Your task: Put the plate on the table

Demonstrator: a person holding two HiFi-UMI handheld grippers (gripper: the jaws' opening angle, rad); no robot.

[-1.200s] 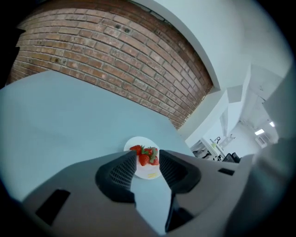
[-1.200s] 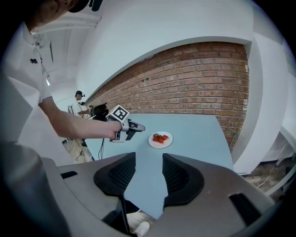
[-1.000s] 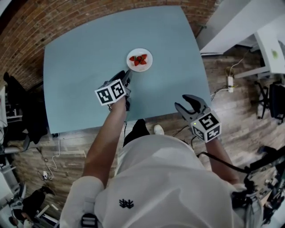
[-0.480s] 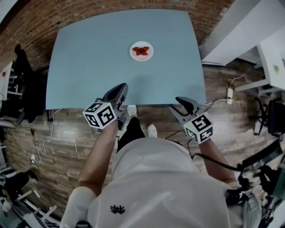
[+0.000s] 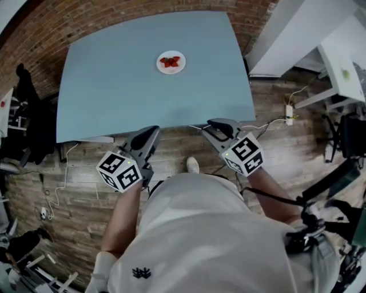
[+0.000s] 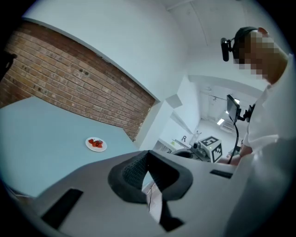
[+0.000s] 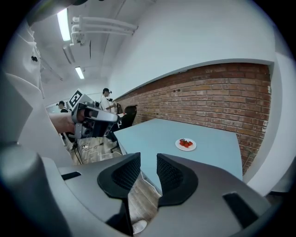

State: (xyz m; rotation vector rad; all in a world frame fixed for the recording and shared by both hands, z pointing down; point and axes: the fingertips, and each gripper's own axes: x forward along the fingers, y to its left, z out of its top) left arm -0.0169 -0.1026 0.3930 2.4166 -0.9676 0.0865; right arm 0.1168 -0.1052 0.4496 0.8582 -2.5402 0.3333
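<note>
A small white plate (image 5: 171,62) with red strawberries rests on the pale blue table (image 5: 114,86), toward its far side; it also shows as the plate (image 6: 96,144) in the left gripper view and the plate (image 7: 185,144) in the right gripper view. Both grippers hang off the table's near edge, over the wooden floor and far from the plate. My left gripper (image 5: 150,135) is shut with nothing in it, its tips (image 6: 148,158) touching. My right gripper (image 5: 215,127) is closing, a narrow gap still between its empty jaws (image 7: 148,172).
A brick wall (image 5: 114,17) runs behind the table. White furniture (image 5: 343,63) stands at the right, dark gear (image 5: 26,126) at the left, and cables (image 5: 63,183) trail on the wooden floor. Other people (image 7: 106,99) stand far off in the right gripper view.
Both grippers have drawn back from over the table to off its near edge. The left gripper's jaws went from open to shut, and the right gripper's jaws have narrowed. The plate stayed put.
</note>
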